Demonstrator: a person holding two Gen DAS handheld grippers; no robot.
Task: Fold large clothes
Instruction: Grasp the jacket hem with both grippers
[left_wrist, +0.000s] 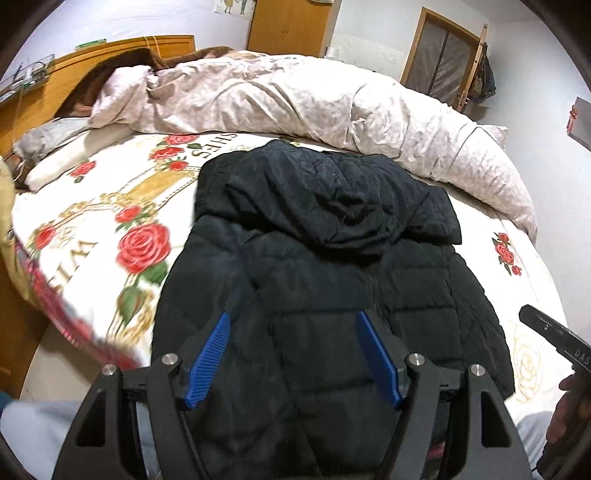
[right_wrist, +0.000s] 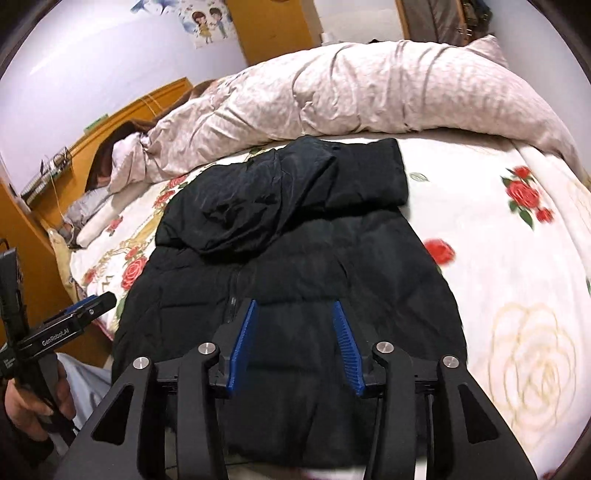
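Currently both sets of jaws stand apart with nothing between the pads. The left gripper (left_wrist: 293, 325) has its blue pads (left_wrist: 208, 354) spread wide above the black puffer jacket (left_wrist: 325, 258); the right gripper (right_wrist: 295, 321) is parted somewhat less, also clear of the fabric. Neither holds or touches cloth.

The jacket lies front up on the rose-print bedspread (left_wrist: 110, 229), hood (left_wrist: 343, 199) flopped down over the chest, zipper running down the middle, sleeves apparently folded in already since the outline reads as one compact block. Beyond it, a rumpled pale duvet (left_wrist: 314, 107) runs along the far side of the bed, just beside the hood end.

Likely next step: fold the body crosswise. Advice:
- Grab the two hem corners symmetrically, one per gripper, pinching through all layers.
- Puffy fill springs back, so bite deep, not at the edge.
- Lift together, carry level toward the hood, lay down, then press flat before letting go.
- Keep the hood tucked inside the fold.

Hard to make out:
- The hem nearest the person is hidden behind both gripper bodies.
- Sleeve positions can't be confirmed, black on black.
- Bedspread edges show motion blur.
- Whether something lies under the duvet at the headboard (left_wrist: 110, 51) end, I can't tell.
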